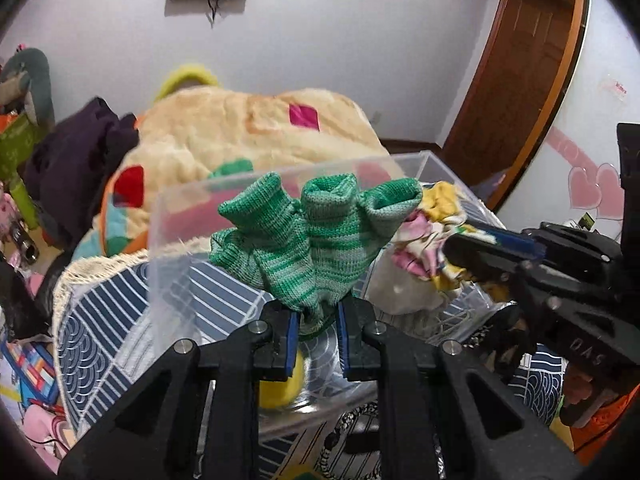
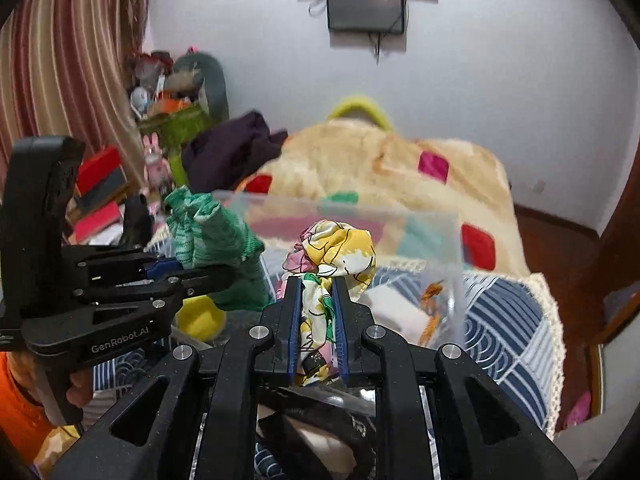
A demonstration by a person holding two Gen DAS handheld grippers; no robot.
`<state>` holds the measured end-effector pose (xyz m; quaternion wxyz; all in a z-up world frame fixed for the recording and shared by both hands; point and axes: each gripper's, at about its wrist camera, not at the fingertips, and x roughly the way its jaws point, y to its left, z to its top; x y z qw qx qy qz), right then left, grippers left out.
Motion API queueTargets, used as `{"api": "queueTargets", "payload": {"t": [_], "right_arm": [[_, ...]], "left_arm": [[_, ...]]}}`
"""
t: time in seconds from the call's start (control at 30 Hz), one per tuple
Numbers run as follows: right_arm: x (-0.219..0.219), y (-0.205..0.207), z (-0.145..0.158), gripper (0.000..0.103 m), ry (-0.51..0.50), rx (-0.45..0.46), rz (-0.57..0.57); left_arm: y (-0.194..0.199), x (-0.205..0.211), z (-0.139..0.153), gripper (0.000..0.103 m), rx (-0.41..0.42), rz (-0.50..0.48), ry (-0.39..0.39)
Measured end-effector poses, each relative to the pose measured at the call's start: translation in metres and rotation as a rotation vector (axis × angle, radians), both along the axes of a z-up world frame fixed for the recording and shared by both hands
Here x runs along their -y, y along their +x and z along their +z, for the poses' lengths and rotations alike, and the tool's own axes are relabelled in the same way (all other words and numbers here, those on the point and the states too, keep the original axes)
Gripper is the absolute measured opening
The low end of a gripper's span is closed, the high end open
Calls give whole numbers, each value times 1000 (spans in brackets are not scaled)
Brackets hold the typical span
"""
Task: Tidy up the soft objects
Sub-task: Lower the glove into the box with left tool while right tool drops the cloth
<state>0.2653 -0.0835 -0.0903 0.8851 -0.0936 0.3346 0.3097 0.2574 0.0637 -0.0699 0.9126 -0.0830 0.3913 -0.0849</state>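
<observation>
left gripper (image 1: 317, 316) pinching green knit glove (image 1: 308, 236) over clear bin (image 1: 180, 216) | right gripper (image 2: 316, 320) clamped on floral cloth (image 2: 340, 248), likewise | step: likely mid-drop | next: lower, release inside

Left wrist: we've got the green knit glove (image 1: 308, 236) clamped in the left gripper (image 1: 318, 330).
Glove stands frame center over the clear plastic bin (image 1: 180, 216); we see the right gripper (image 1: 486, 246) at right, pinching floral cloth (image 1: 436, 220); yellow ball (image 1: 280, 388) sits bottom center.
</observation>
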Motion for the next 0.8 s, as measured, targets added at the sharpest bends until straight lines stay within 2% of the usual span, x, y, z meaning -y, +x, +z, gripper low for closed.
{"api": "queueTargets", "payload": {"t": [0.17,0.23,0.3,0.37,0.47,0.63,0.73,0.8], "right_arm": [[-1,5,-9,17,-39,-48,17],[0,4,-7,18,-49,-40,19],[0,0,-4,22,-53,-29,21],[2,-4,0,33,-55,-3,12],[4,-6,10,47,-37,40,-5],[18,-24,31,59,18,119,-28],[31,-39,42,74,55,180,-50],[40,-47,47,79,75,208,-60]], "left_arm": [[9,3,-8,15,-39,-4,-16],[10,5,-8,22,-43,-10,-14],[8,8,-7,36,-45,-16,-6],[5,10,-4,43,-31,-16,9],[-2,13,5,48,6,-17,42],[-24,11,26,64,89,18,75],[-43,10,40,76,148,53,106],[-58,10,48,88,192,78,134]]}}
